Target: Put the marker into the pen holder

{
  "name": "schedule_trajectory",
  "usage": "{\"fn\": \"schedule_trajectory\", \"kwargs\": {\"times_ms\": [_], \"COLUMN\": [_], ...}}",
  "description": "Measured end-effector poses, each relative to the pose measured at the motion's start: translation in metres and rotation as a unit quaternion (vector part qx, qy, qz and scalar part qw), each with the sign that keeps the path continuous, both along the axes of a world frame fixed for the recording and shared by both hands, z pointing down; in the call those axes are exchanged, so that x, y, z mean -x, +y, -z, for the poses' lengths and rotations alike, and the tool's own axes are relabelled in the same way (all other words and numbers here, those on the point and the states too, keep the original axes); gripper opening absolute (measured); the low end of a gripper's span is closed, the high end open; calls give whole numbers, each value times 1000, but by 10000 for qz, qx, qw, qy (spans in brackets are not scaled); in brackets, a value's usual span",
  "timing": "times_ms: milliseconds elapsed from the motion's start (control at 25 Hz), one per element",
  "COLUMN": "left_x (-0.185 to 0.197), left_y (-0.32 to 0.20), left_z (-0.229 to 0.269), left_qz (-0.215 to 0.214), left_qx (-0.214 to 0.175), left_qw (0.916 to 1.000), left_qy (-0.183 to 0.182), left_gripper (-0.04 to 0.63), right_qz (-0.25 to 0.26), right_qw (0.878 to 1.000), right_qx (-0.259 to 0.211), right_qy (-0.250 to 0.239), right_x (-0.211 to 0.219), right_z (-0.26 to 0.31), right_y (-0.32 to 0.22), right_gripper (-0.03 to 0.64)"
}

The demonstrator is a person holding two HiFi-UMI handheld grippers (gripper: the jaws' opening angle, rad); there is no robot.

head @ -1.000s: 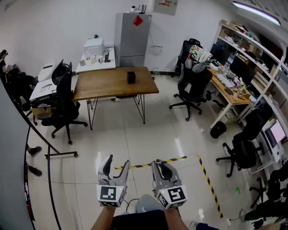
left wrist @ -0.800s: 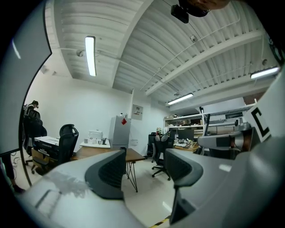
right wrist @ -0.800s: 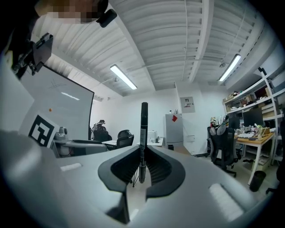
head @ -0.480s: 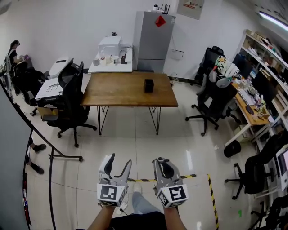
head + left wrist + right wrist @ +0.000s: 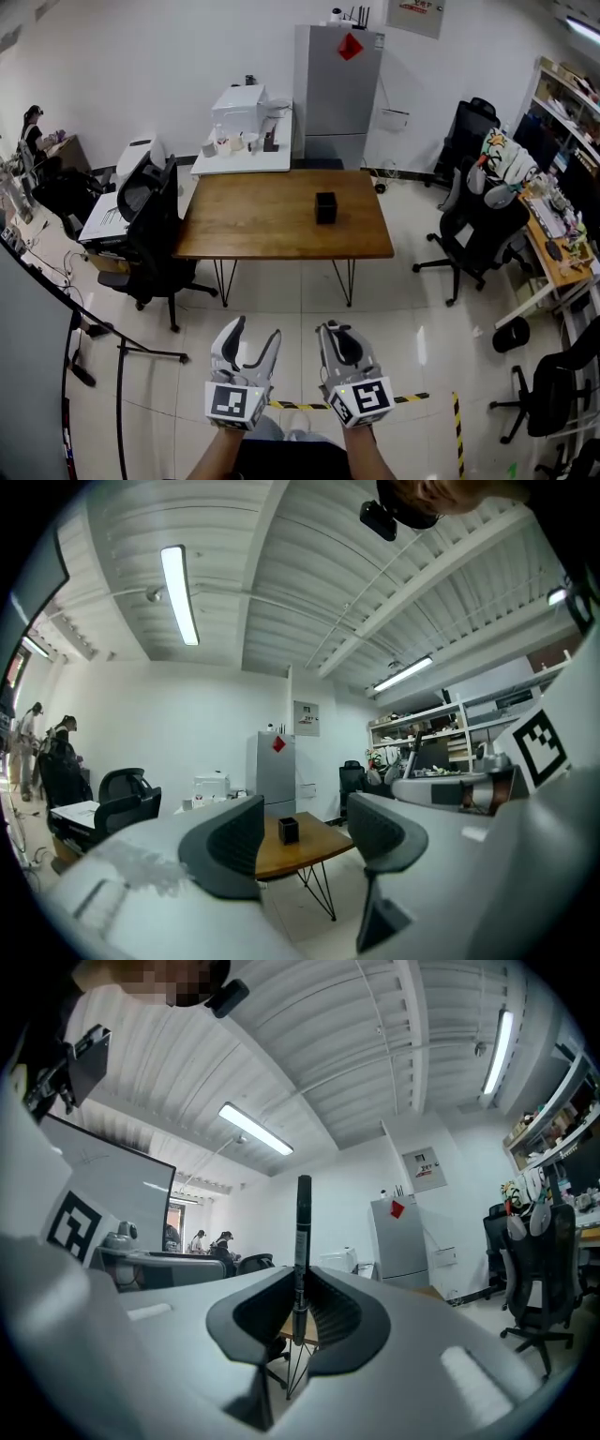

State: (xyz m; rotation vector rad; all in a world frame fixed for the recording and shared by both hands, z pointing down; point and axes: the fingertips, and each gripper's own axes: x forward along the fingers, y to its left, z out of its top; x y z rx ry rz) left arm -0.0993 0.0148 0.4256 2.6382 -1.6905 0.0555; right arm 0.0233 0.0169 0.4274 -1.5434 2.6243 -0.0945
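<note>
The black pen holder [image 5: 325,207] stands on a wooden table [image 5: 253,220] across the room, and shows small between the left jaws as pen holder [image 5: 288,830]. My right gripper [image 5: 336,330] is shut on a black marker [image 5: 303,1241], which stands upright out of the pressed jaws of the right gripper [image 5: 302,1309]. My left gripper [image 5: 255,330] is open with nothing in it; in the left gripper view [image 5: 305,832] only the table shows between its jaws. Both grippers hang over the floor, well short of the table. The marker does not show in the head view.
A black office chair [image 5: 150,234] stands at the table's left end, another chair [image 5: 478,225] at its right. Behind are a grey fridge [image 5: 337,94] and a white side table [image 5: 246,155]. Yellow-black floor tape [image 5: 422,398] runs below the grippers. A stand's base [image 5: 141,352] lies at left.
The table and pen holder have come nearer and lower in the head view as the person walks toward them. Both grippers keep the same pose, the marker still gripped.
</note>
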Motion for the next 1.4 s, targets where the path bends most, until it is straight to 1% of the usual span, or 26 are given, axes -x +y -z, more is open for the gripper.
{"fn": "schedule_trajectory", "kwargs": {"times_ms": [40,80,200,360,520,560,640,760,840,920,960,1040,1160,1240,1320,1360,1400], "left_x": [2,4,2,-9,-20,-23,-25,-12,2,15,21,29,24,14,2,-4,-10], "left_y": [-9,-19,-51,-96,-156,-175,-216,-283,-323,-355,-369,-396,-421,-435,-452,-460,-468], "left_z": [-1,-2,-3,-8,-20,-23,-21,0,12,17,17,9,-7,-12,-13,-13,-14], "left_qz": [53,93,37,-197,-533,-607,-720,-766,-773,-766,-752,-729,-872,-971,-1001,-998,-982], "left_qx": [52,83,20,69,74,45,-112,-533,-610,-642,-659,-599,-232,-144,-167,-181,-182], "left_qw": [9999,9998,9999,9996,9984,9980,9970,9954,9949,9946,9948,9955,9959,9952,9945,9945,9947], "left_qy": [-115,-142,114,165,188,184,247,236,239,269,214,56,-77,18,244,272,226], "left_gripper": [278,278,278,278,278,278,279,279,278,278,278,278,279,278,278,278,278], "right_qz": [38,66,89,-34,-285,-354,-473,-557,-608,-702,-740,-775,-801,-837,-861,-865,-863], "right_qw": [10000,10000,9999,9998,9984,9978,9973,9977,9979,9973,9970,9967,9960,9956,9955,9956,9958], "right_qx": [30,60,136,198,237,243,277,177,62,-20,-31,57,318,364,324,292,261], "right_qy": [-4,-1,-7,21,435,505,490,339,235,231,237,242,234,223,209,196,180], "right_x": [2,3,5,-2,-8,-10,-13,-7,-1,4,8,14,13,5,-8,-16,-24], "right_z": [-2,-3,-9,-12,-25,-29,-34,-19,-4,5,5,-2,-19,-22,-20,-18,-17], "right_y": [-7,-13,-36,-79,-130,-146,-185,-253,-292,-321,-333,-353,-369,-384,-404,-414,-424], "right_gripper": [48,48,48,48,48,48,48,48,48,48,48,48,48,48,48,48,48]}}
